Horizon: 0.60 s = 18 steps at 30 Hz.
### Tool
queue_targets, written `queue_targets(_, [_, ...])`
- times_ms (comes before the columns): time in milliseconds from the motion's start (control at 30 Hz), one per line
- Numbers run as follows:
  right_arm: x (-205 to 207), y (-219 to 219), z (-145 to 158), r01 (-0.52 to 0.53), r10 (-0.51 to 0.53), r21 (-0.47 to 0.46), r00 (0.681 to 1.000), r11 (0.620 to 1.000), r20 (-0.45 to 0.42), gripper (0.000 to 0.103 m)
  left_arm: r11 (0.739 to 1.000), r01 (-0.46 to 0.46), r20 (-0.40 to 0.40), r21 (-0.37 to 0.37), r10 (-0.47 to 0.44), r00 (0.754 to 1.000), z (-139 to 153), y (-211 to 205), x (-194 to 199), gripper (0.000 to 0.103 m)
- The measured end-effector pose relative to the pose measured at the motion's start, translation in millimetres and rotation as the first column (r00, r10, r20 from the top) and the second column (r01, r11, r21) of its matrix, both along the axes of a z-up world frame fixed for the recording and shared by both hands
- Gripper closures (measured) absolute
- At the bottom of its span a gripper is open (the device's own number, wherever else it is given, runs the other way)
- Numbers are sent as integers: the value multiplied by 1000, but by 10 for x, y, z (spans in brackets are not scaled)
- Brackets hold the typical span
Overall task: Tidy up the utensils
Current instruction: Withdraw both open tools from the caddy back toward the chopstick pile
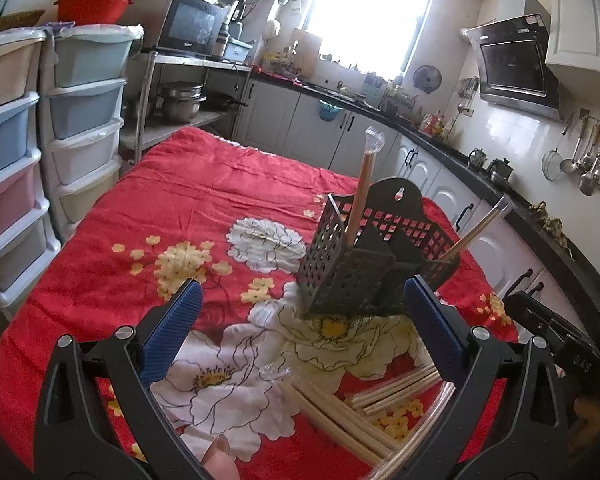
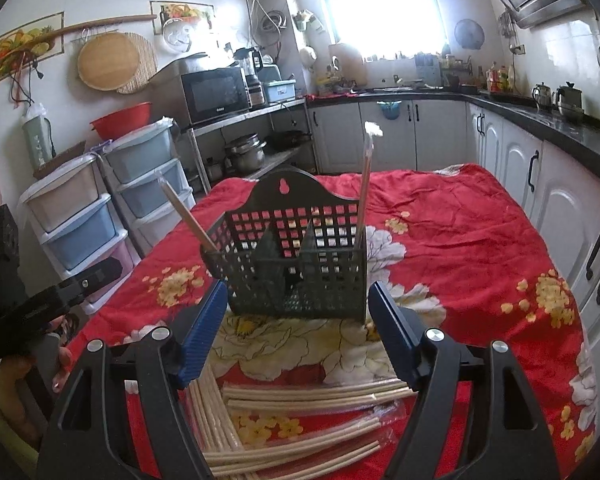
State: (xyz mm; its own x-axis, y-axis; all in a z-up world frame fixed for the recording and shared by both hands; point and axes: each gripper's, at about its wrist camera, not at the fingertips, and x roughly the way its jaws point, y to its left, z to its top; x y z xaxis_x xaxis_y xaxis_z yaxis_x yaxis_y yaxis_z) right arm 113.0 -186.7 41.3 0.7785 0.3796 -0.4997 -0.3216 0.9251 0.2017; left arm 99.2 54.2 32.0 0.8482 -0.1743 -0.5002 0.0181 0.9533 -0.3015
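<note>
Here the caddy (image 2: 296, 264) stands upright on the red floral cloth (image 2: 460, 232), at about 12 o'clock from both grippers. It is a black perforated holder with inner dividers and a tall back with a hanging hole. Two wrapped chopstick pairs already stand in it: one (image 2: 365, 184) nearly upright at its right end in the right view, one (image 2: 188, 216) leaning out toward 10 o'clock at the left end. They probably sit in separate end compartments, so the middle slots look free for more.

The loose chopsticks (image 2: 300, 432) lie flat on the cloth at 6 o'clock of the caddy, in clear wrappers, some fanned crosswise and some running toward the camera. That keeps them within reach of both tools.

The right gripper (image 2: 296, 344) hangs low over this pile with its blue fingers wide apart and nothing between them. The left gripper (image 1: 300, 332) is likewise spread and empty, aimed at the caddy's near corner, with sticks (image 1: 360, 412) under it toward 5 o'clock. In each view the other tool shows at the frame's edge, so the two are close side by side.

I judge the crowded, overlapping pile to be the main hindrance: slippery wrappers and crossed sticks make lifting one pair alone awkward. The leaning pair could also catch an incoming stick. Drawers (image 2: 80, 216), a microwave (image 2: 214, 94) and counters (image 2: 540, 120) ring the table, well apart.
</note>
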Motion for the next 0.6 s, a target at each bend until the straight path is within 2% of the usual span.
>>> queue_targets(500, [-77,-32,-292,-2,0,-28,997,1000,-73,32,999,15,-108,-32,-19,994,-360,38,-19,10])
queue_targets(600, [-80,-51,-337,3,-5,-28,996,1000,-89,32,997,24,-142,-72,-34,989,-471,68,-5,10])
